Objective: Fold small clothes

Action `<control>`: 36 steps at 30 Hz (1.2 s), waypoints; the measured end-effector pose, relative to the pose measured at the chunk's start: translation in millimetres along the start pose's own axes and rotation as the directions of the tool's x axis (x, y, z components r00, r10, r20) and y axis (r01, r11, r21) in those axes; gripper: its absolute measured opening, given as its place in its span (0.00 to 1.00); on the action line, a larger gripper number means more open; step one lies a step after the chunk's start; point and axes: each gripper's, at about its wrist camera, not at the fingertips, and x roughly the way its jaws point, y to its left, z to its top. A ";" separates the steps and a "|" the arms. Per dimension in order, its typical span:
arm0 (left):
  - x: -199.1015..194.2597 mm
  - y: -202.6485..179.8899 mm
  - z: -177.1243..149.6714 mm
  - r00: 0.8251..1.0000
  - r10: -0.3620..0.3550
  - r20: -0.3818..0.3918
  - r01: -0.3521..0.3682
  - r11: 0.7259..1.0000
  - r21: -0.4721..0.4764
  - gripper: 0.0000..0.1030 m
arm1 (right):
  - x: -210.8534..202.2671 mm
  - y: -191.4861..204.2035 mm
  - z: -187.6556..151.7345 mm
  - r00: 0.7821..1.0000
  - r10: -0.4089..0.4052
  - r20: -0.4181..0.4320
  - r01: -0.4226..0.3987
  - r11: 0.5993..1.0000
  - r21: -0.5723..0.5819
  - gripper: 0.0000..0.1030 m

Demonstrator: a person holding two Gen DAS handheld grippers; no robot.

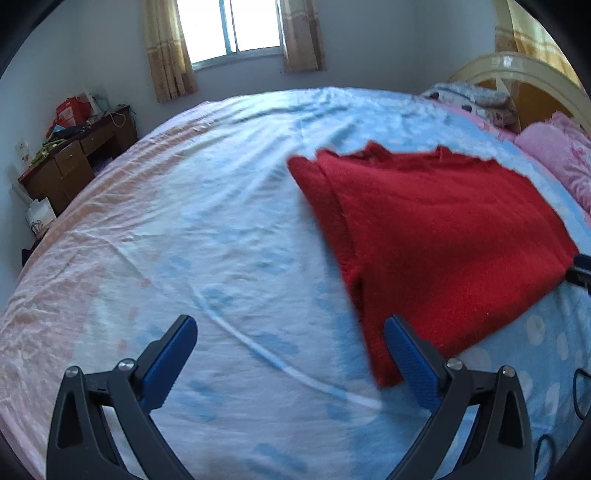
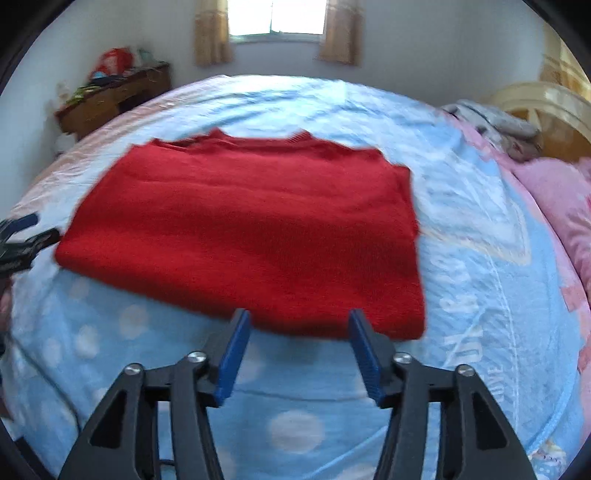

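A red knitted sweater [image 1: 443, 229] lies flat on the bed, folded into a rough rectangle with a sleeve folded along its left side. It fills the middle of the right wrist view [image 2: 251, 229]. My left gripper [image 1: 291, 325] is open and empty, just above the sheet at the sweater's near left corner. My right gripper [image 2: 297, 317] is open and empty, its fingertips at the sweater's near edge. The right gripper's tip shows at the right edge of the left wrist view [image 1: 581, 271], and the left gripper shows at the left edge of the right wrist view [image 2: 22, 240].
The bed has a light blue and pink sheet [image 1: 184, 221]. Pink pillows [image 1: 557, 158] and folded bedding [image 2: 498, 125] lie by the headboard [image 1: 524, 74] at the right. A cluttered wooden desk [image 1: 74, 155] stands left of the bed. A curtained window [image 1: 232, 29] is behind.
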 end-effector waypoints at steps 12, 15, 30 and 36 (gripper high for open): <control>8.1 81.2 23.1 0.996 -0.086 0.015 0.087 0.969 -0.231 1.00 | -8.4 120.6 13.0 0.991 0.059 0.120 -0.012 0.935 -0.355 0.56; 11.9 87.8 28.0 0.991 -0.125 0.035 0.130 0.955 -0.266 1.00 | -1.4 141.1 15.3 0.990 0.072 0.120 -0.020 0.921 -0.389 0.56; 59.4 63.0 71.0 0.941 -0.336 0.038 0.333 0.899 -0.284 1.00 | 20.4 220.7 5.7 0.985 0.069 0.156 0.029 0.834 -0.552 0.57; 87.2 53.0 78.4 0.920 -0.392 0.008 0.373 0.869 -0.324 1.00 | 30.9 228.5 15.8 0.985 0.068 0.160 0.031 0.838 -0.545 0.57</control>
